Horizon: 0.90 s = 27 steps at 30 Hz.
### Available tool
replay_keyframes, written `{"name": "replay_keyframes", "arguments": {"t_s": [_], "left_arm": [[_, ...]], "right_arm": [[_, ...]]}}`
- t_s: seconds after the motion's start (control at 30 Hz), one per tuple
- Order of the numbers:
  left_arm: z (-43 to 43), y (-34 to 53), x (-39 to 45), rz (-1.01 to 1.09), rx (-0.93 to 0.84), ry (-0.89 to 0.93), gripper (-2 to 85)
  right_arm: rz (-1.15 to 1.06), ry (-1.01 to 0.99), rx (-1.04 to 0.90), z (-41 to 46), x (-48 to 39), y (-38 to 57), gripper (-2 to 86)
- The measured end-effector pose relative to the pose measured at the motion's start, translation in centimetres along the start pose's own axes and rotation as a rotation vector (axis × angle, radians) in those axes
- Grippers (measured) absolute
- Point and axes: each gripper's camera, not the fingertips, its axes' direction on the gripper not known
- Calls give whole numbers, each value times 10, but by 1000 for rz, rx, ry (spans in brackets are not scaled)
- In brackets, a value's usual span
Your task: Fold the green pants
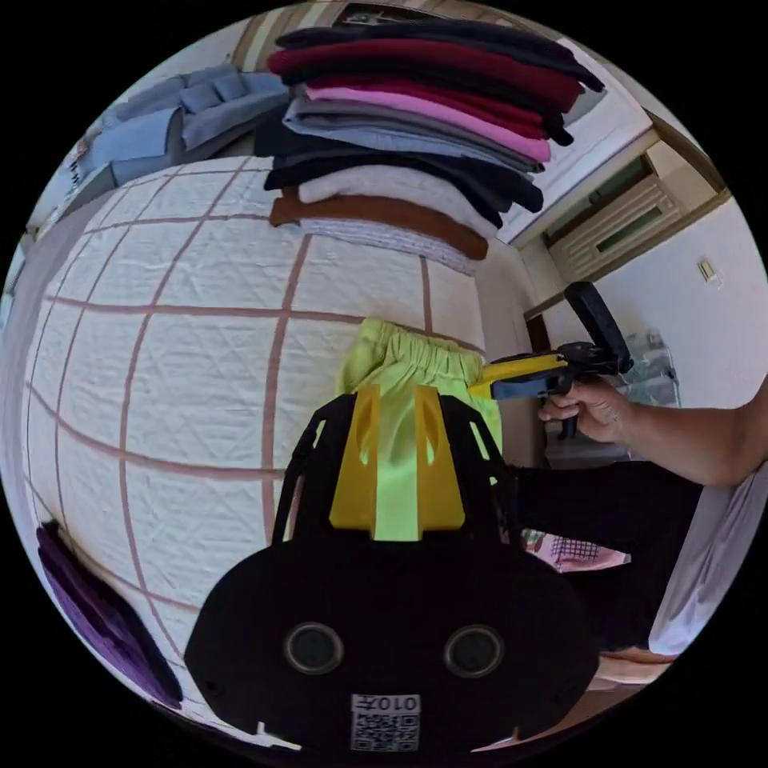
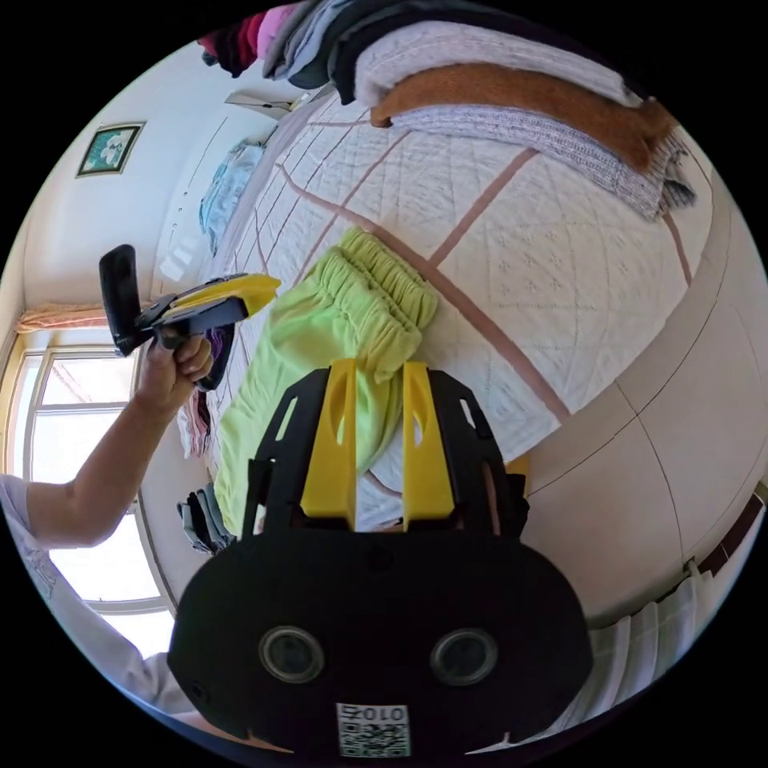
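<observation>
- Partly, the green pants were hidden behind the left gripper in the left gripper view, so only the gathered waistband and a strip of cloth between the 2 yellow jaws showed.
- The pants' far leg ends ran out of sight below the right gripper in the right gripper view, and I could not tell how the legs lay there.
- A dark purple item at the bed's edge was cut off by the picture's rim; what it was could not be made out.
- The pants lay on the quilted bed, waistband toward a tall stack of folded clothes that sat well apart from them on the same bed.
- The left gripper's jaws stood spread with a gap between them, above the pants; whether they touched the cloth could not be told.
- In the right gripper view that left gripper, held in a hand, hung beside the pants with its tips looking close together, gripping nothing.
- The right gripper's jaws were parted, with the waistband seen in the gap between them, pinching nothing.
- From the left gripper view, the right gripper sat at the waistband's edge, held in the other hand.
</observation>
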Motion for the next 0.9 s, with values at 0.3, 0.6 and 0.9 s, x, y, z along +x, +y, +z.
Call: {"name": "replay_keyframes", "arguments": {"t_s": [0.3, 0.6, 0.9], "left_arm": [[76, -1, -18, 139, -173, -10, 91], [92, -3, -11, 337, -132, 80, 89], [100, -2, -45, 239, -111, 295, 33]], "right_arm": [[-191, 99, -41, -27, -13, -14, 58], [-399, 205, 23, -50, -38, -11, 57], [-527, 182, 78, -65, -44, -21, 55]]}}
